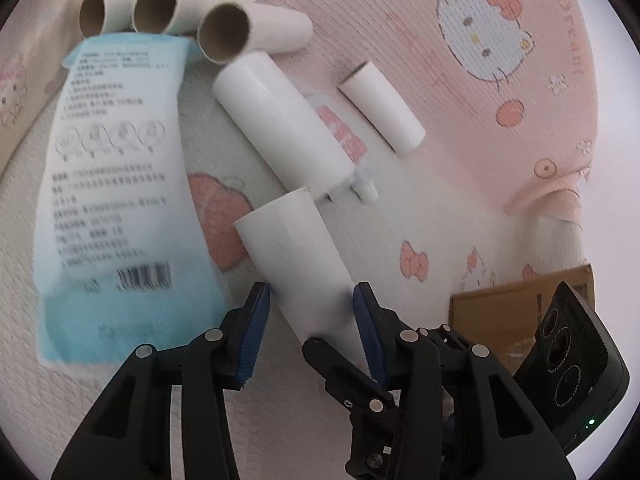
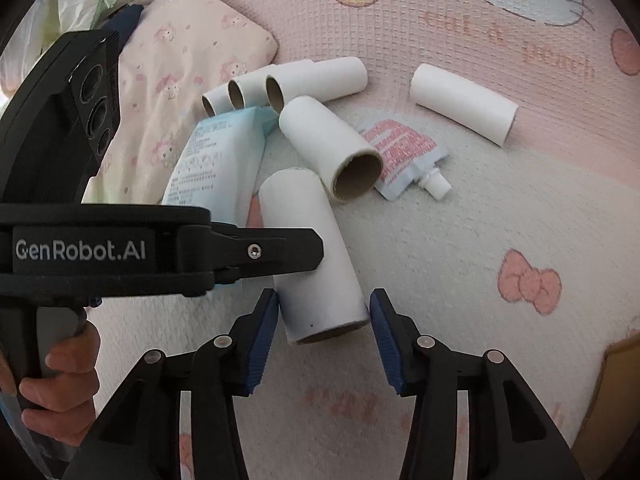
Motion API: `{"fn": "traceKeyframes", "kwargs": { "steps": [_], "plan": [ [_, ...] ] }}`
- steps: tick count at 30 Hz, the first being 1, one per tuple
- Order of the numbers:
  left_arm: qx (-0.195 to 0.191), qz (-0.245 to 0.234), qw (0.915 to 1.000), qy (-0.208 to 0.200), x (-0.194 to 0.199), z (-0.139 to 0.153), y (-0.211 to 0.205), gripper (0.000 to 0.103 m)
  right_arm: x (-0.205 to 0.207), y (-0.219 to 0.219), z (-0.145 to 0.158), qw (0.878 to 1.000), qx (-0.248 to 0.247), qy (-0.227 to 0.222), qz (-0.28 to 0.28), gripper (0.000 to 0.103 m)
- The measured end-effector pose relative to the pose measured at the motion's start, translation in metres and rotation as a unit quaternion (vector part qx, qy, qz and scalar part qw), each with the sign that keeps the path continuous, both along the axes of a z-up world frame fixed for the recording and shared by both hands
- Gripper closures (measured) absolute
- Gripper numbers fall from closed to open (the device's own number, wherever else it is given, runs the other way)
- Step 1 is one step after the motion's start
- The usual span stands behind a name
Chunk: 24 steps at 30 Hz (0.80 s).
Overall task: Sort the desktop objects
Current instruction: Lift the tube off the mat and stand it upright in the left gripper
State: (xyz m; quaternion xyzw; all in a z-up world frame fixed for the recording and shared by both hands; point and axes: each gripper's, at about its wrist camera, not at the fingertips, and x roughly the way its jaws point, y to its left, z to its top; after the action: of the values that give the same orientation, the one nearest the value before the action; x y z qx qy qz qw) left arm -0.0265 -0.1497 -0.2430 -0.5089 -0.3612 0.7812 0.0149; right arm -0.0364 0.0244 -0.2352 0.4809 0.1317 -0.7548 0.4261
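A white cardboard tube (image 1: 298, 258) lies on the pink and white blanket (image 1: 400, 20), also in the right wrist view (image 2: 316, 256). My left gripper (image 1: 310, 296) has its pads on both sides of the tube, touching it. My right gripper (image 2: 324, 304) is open around the tube's near end, with a small gap at each pad. A second loose tube (image 1: 280, 128) lies beyond it, over a pink and blue spouted pouch (image 2: 404, 156). A third tube (image 1: 382, 106) lies apart to the right. Three tubes (image 1: 160, 4) lie side by side at the back. A blue and white packet (image 1: 116, 184) lies at the left.
A cardboard box (image 1: 520, 304) stands at the right, also at the right wrist view's edge (image 2: 616, 400). A pink patterned pillow (image 2: 188, 64) lies at the back left. The left gripper's black body (image 2: 100, 252) crosses the right wrist view above the tube.
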Motion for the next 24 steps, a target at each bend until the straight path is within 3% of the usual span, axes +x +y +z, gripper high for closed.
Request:
{"fn": "traceKeyframes", "kwargs": {
  "steps": [12, 19, 24],
  "plan": [
    [0.008, -0.086, 0.9962, 0.014, 0.009, -0.001, 0.060, 0.056, 0.022, 0.047, 0.005, 0.997, 0.043, -0.015, -0.069, 0.060],
    [-0.018, -0.138, 0.9901, 0.019, 0.012, 0.004, 0.091, 0.056, 0.031, 0.071, 0.006, 0.994, 0.054, -0.023, -0.088, 0.062],
    [-0.024, -0.135, 0.9904, 0.022, 0.007, 0.009, 0.091, 0.054, 0.032, 0.083, 0.011, 0.994, 0.034, -0.033, -0.098, 0.061]
  ]
}}
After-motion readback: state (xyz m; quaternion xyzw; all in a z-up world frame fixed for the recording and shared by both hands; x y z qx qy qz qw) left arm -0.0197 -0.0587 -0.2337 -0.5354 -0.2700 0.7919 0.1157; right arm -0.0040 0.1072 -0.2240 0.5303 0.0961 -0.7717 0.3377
